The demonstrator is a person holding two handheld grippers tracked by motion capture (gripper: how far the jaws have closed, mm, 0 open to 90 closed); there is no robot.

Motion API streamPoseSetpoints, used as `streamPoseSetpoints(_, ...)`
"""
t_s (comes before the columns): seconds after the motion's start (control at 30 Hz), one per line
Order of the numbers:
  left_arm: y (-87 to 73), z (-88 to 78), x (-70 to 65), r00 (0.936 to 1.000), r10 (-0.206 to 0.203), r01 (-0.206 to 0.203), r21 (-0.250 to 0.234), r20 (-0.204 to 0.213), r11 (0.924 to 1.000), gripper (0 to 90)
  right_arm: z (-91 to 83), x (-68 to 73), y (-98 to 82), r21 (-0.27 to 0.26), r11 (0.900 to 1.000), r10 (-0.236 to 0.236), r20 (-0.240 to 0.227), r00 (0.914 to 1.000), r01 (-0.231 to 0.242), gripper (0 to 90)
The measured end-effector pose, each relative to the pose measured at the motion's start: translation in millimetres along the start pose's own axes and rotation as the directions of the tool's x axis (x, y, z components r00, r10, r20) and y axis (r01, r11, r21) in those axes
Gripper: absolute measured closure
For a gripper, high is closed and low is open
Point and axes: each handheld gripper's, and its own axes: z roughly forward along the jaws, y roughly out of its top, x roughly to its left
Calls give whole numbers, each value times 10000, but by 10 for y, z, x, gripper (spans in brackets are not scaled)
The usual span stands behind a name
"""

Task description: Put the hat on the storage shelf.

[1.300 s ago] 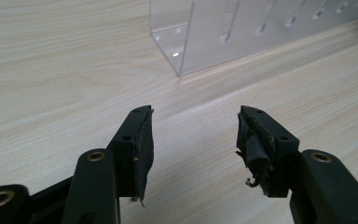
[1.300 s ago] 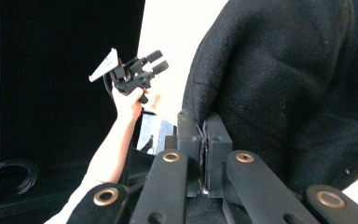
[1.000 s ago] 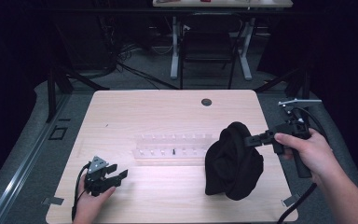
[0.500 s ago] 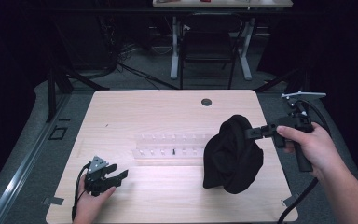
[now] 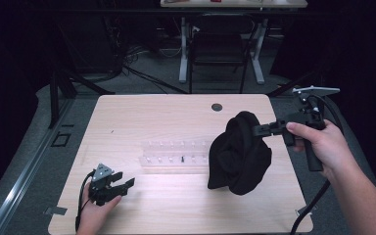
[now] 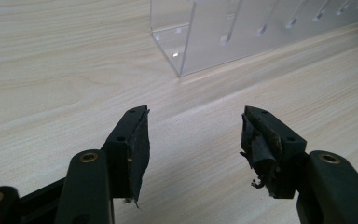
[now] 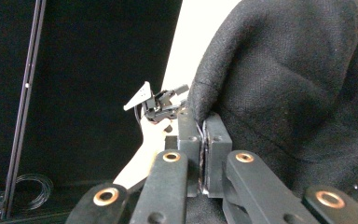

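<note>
The black cloth (image 5: 240,154) hangs near the desk's (image 5: 142,112) right edge, clamped in the right tool (image 5: 260,129); open wood lies behind it. The left tool (image 5: 120,186) rests low at the front left corner; its jaws, empty and apart, have just been opening.

The clear rack (image 5: 176,155) lies mid-table (image 5: 142,115). My left gripper (image 5: 120,186) rests left-front of it. My right gripper (image 5: 259,130) holds the cloth (image 5: 240,156) at the rack's right end.

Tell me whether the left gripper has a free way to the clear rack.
Probably yes: the left gripper, fingers apart and empty, faces the clear rack across bare table; the black cloth hangs by its far end.
</note>
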Motion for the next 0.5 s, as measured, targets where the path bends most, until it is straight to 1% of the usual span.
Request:
streamPoseSetpoints(0.17,-1,6,2,10000,-43,43,-13,-18,10000,421,49,58,57,33,10000,-47,5,10000,47,883)
streamPoseSetpoints(0.33,1,3,2,10000,-23,23,-18,-9,10000,421,136,117,133,51,10000,-80,-9,10000,80,883)
streamPoseSetpoints(0.5,1,5,2,10000,-40,40,-21,7,10000,421,176,148,182,36,9999,-113,-47,9999,113,883)
